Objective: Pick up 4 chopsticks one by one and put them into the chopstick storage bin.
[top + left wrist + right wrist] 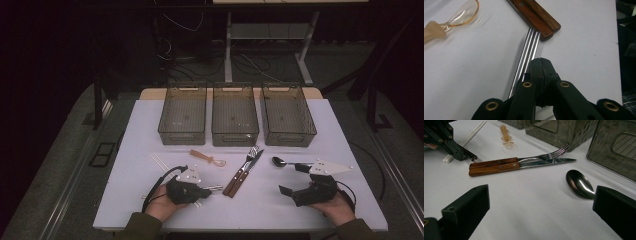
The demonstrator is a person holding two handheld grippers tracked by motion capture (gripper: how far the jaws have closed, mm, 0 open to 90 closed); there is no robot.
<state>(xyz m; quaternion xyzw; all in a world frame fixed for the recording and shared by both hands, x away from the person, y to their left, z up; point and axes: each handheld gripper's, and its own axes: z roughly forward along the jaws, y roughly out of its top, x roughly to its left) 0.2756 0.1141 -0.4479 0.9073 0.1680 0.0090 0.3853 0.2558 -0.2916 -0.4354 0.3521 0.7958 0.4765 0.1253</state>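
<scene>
Chopsticks [526, 53] of polished metal (thin, stiff, judged slippery) are seen lying on the table [320, 130] beside the wooden-handled knife [530, 18], under the closed, empty left gripper [541, 63]. A mid-shaft grip is advised. The right gripper [541, 207] is held wide open, empty.

Dim room, evenly lit white table [150, 200], dark surroundings, soft close-up focus

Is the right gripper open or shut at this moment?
Open. In the right gripper view, the right gripper has its two black jaws standing far apart, with bare white table between them; the metal spoon lies beside one jaw.
</scene>
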